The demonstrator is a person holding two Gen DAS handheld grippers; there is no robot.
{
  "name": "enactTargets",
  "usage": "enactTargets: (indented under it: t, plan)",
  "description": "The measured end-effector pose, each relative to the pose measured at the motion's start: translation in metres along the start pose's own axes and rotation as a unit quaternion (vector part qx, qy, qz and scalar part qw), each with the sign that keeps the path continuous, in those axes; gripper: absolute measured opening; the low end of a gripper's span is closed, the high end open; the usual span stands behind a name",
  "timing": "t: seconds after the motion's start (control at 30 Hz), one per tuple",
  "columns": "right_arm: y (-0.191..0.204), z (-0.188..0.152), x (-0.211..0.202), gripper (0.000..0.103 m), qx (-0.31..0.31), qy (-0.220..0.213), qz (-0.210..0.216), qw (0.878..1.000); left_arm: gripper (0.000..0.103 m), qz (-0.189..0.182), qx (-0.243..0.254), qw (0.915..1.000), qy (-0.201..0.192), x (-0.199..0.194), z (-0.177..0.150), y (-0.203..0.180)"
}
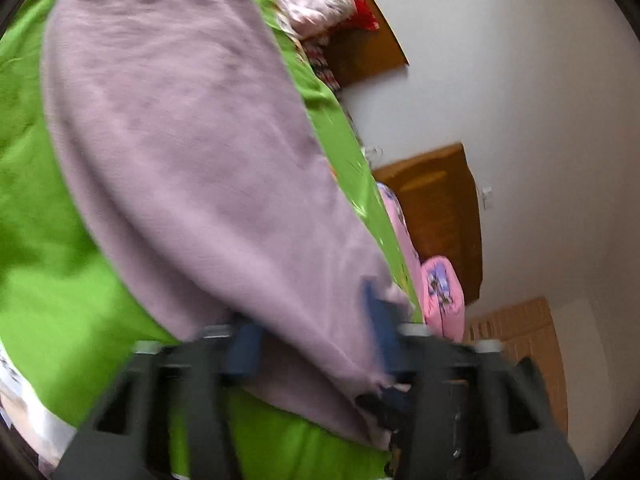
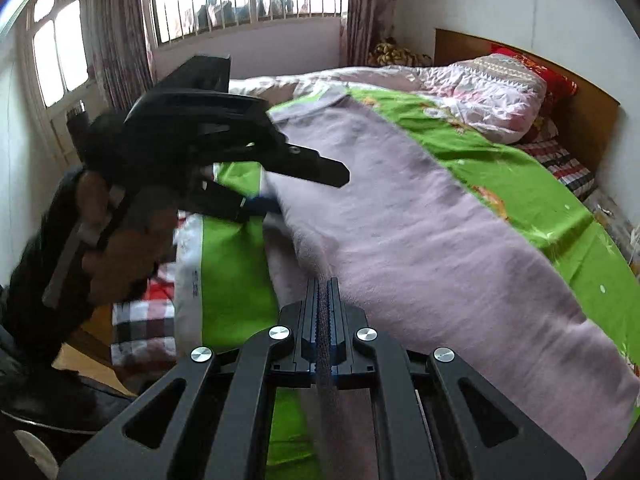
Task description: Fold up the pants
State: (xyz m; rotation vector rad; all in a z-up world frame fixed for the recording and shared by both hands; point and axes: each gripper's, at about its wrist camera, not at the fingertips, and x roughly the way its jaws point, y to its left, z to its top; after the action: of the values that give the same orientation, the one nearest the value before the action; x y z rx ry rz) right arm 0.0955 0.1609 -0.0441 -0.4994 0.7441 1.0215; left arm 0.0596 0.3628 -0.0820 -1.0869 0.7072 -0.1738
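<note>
Right now I've got the pants (image 2: 420,232) stretched as a long lilac strip across the green sheet (image 2: 520,184), running from upper centre of the right view down to its lower right. My right gripper (image 2: 323,316) sits low centre in that view, fingers pressed together on a thin fold of the fabric edge. The left gripper (image 2: 260,200) shows at mid left of the same view, its blue tips at the cloth's near corner; in its own blurred view, fabric drapes between the blue pads (image 1: 380,320), which look apart, so I can't tell whether it truly has a hold

To do this fold well, I judge I should confirm the left pinch first, then lift both ends level, keep the cloth taut between them, and carry the near end toward the top of the frame so edges line up. Uneven height would skew the crease
</note>
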Motion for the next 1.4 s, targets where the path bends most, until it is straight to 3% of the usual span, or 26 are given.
enactTargets:
  t: [0.03, 0.17, 0.27, 0.3, 0.33, 0.4, 0.47, 0.53, 0.57, 0.67, 0.73, 0.8, 0.87, 0.93, 0.97, 1.07, 1.1, 1.17, 1.23, 1.27, 1.33, 1.37, 1.4]
  plan:
    - [0.002, -0.002, 0.001, 0.005, 0.0, 0.001, -0.002, 1.0, 0.007, 0.008, 0.009, 0.9999, -0.01, -0.006, -0.002, 0.001]
    - [0.01, -0.004, 0.007, 0.006, 0.005, 0.012, -0.014, 1.0, 0.006, 0.044, 0.035, 0.9978, -0.035, -0.02, -0.009, 0.006]
    - [0.011, -0.009, 0.017, 0.011, 0.016, 0.03, -0.019, 0.999, 0.006, 0.058, 0.024, 0.9977, -0.027, -0.012, -0.009, 0.021]
    - [0.008, -0.008, 0.015, 0.017, 0.026, 0.031, -0.017, 0.999, 0.007, 0.057, 0.038, 0.9973, -0.025, -0.011, -0.009, 0.019]
    - [0.005, -0.008, 0.01, 0.036, 0.035, 0.031, -0.014, 0.999, 0.008, 0.056, 0.04, 0.9973, -0.024, -0.011, -0.007, 0.017]
    - [-0.004, -0.013, -0.01, 0.072, 0.055, 0.013, -0.002, 0.998, 0.03, 0.047, 0.041, 0.9974, -0.036, -0.02, -0.007, 0.013]
    - [-0.013, -0.023, -0.04, 0.071, 0.075, -0.011, -0.004, 0.997, 0.08, 0.088, 0.065, 0.9909, -0.078, -0.042, -0.01, 0.0]
    - [-0.024, -0.038, -0.065, 0.071, 0.092, -0.022, -0.038, 0.995, 0.082, 0.139, 0.103, 0.975, -0.139, -0.063, -0.016, -0.019]
    - [-0.029, -0.043, -0.073, 0.067, 0.102, -0.025, -0.052, 0.993, 0.082, 0.139, 0.123, 0.9719, -0.144, -0.067, -0.018, -0.029]
    - [-0.04, -0.055, -0.087, 0.059, 0.128, -0.027, -0.104, 0.986, 0.082, 0.104, 0.17, 0.9738, -0.111, -0.053, -0.028, -0.055]
    - [-0.042, -0.06, -0.08, 0.059, 0.131, -0.002, -0.135, 0.982, 0.082, 0.092, 0.214, 0.9703, -0.065, -0.025, -0.041, -0.074]
    - [-0.038, -0.07, -0.065, 0.059, 0.128, 0.039, -0.138, 0.981, 0.083, 0.106, 0.248, 0.9629, -0.011, 0.012, -0.057, -0.084]
    - [-0.03, -0.084, -0.052, 0.059, 0.114, 0.077, -0.13, 0.982, 0.082, 0.156, 0.264, 0.9509, 0.043, 0.047, -0.069, -0.078]
    - [-0.032, -0.091, -0.061, 0.059, 0.133, 0.064, -0.125, 0.981, 0.083, 0.184, 0.311, 0.9318, 0.028, 0.054, -0.081, -0.082]
    - [-0.035, -0.094, -0.07, 0.059, 0.142, 0.064, -0.125, 0.98, 0.083, 0.192, 0.317, 0.9281, 0.028, 0.056, -0.083, -0.084]
    - [-0.041, -0.107, -0.106, 0.06, 0.147, 0.04, -0.158, 0.976, 0.083, 0.212, 0.292, 0.9321, 0.026, 0.049, -0.079, -0.094]
    - [-0.044, -0.115, -0.119, 0.064, 0.16, 0.028, -0.168, 0.972, 0.083, 0.198, 0.303, 0.9319, 0.019, 0.045, -0.083, -0.106]
    - [-0.062, -0.137, -0.152, 0.071, 0.2, 0.005, -0.207, 0.958, 0.086, 0.172, 0.332, 0.9272, 0.021, 0.042, -0.102, -0.121]
    - [-0.076, -0.162, -0.171, 0.073, 0.236, 0.006, -0.237, 0.942, 0.091, 0.153, 0.366, 0.9168, 0.044, 0.054, -0.123, -0.139]
    - [-0.084, -0.181, -0.181, 0.074, 0.26, 0.017, -0.25, 0.932, 0.091, 0.157, 0.381, 0.9092, 0.061, 0.068, -0.133, -0.144]
    - [-0.092, -0.214, -0.191, 0.079, 0.284, 0.048, -0.265, 0.92, 0.091, 0.186, 0.378, 0.9016, 0.097, 0.097, -0.146, -0.139]
    - [-0.097, -0.232, -0.196, 0.089, 0.3, 0.052, -0.258, 0.917, 0.093, 0.198, 0.372, 0.9, 0.112, 0.109, -0.15, -0.133]
    - [-0.099, -0.251, -0.207, 0.09, 0.326, 0.03, -0.231, 0.916, 0.097, 0.207, 0.393, 0.8907, 0.097, 0.115, -0.156, -0.134]
